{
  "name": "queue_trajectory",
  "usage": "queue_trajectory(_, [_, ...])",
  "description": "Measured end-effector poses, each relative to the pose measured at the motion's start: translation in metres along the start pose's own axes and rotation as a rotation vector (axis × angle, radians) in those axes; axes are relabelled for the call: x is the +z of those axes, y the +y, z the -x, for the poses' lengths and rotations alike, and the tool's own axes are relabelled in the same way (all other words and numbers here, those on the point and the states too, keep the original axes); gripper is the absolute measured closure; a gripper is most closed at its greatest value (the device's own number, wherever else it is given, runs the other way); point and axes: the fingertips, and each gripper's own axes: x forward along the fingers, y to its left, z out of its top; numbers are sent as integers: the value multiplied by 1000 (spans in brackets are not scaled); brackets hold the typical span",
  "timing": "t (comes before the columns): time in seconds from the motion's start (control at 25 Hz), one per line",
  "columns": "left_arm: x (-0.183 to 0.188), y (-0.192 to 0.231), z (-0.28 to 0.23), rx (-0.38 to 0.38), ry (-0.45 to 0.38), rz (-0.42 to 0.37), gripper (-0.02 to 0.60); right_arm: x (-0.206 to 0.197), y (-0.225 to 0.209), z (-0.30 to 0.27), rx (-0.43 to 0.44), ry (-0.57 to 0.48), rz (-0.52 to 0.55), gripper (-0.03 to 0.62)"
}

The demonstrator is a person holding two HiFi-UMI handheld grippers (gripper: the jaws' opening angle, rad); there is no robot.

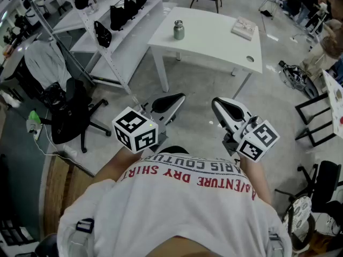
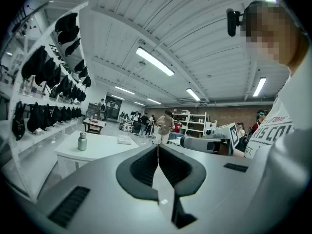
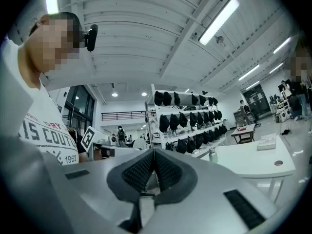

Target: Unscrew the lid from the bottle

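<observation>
A small metal bottle [image 1: 178, 30] with its lid on stands upright near the left end of a white table [image 1: 214, 42], far ahead of me. My left gripper [image 1: 181, 96] and right gripper [image 1: 215, 101] are held close to my chest, well short of the table, both shut with nothing between the jaws. The left gripper view shows its closed jaws [image 2: 157, 148] and the bottle [image 2: 82, 141] small at the left. From the right gripper view, beyond its shut jaws [image 3: 153, 152], the bottle [image 3: 212, 154] stands at the table's near edge.
A flat book [image 1: 244, 28] lies at the table's right end, near a round hole [image 1: 250, 59]. A white rack with black bags [image 1: 115, 15] runs along the left, and an office chair [image 1: 72, 114] stands below it. Black chair frames [image 1: 316, 116] stand at the right. Bare floor separates me from the table.
</observation>
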Motion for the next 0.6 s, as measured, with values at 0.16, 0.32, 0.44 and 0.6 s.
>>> queue_trajectory(0.16, [1, -3, 1, -7, -4, -7, 552, 6, 0, 4, -15, -8, 10, 569])
queue_trajectory(0.32, [1, -2, 4, -11, 5, -13, 551, 11, -1, 3, -26, -11, 7, 568])
queue_trajectory(0.44, [1, 1, 3, -6, 20, -31, 549, 11, -2, -1, -17, 2, 19, 565])
queue_trajectory(0.6, [1, 17, 6, 34, -1, -46, 514, 9, -15, -8, -42, 13, 9, 467])
